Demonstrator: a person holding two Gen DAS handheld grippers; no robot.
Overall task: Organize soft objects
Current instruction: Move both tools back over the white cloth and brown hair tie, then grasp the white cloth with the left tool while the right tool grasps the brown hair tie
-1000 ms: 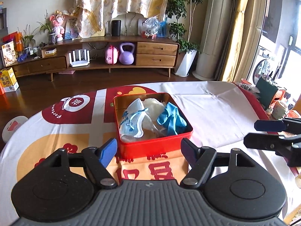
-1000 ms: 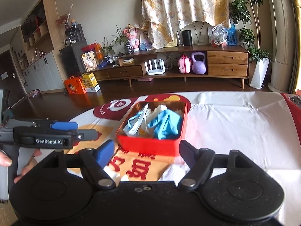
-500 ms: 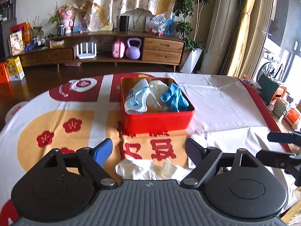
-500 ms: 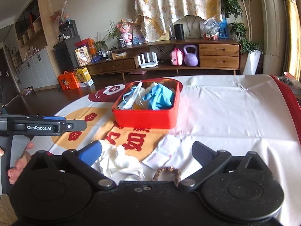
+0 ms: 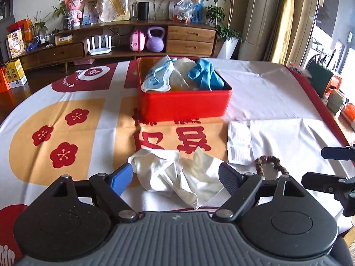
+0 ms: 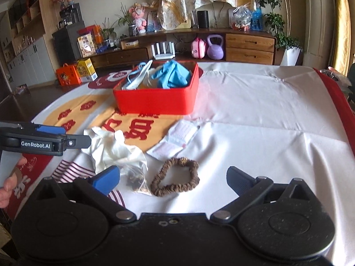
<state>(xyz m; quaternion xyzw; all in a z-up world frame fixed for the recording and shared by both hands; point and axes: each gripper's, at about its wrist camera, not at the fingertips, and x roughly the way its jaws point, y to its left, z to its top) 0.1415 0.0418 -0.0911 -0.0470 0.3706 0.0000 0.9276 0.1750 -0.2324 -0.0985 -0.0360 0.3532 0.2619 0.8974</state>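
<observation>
A red tin box stands mid-table, holding a face mask, white cloth and a blue glove. A crumpled white cloth lies in front of my open left gripper. A brown scrunchie lies just ahead of my open right gripper. A clear bag of dark bits sits by the right gripper's left finger. A white packet lies between box and scrunchie. Both grippers are empty.
The table wears a white, red and orange printed cloth. A striped item lies at the near left edge. A wooden sideboard with a kettlebell stands behind the table. Cups and containers sit at the right edge.
Both grippers have pulled back from the red box toward the near edge of the table. The white cloth, packet and scrunchie have come into view before them.
</observation>
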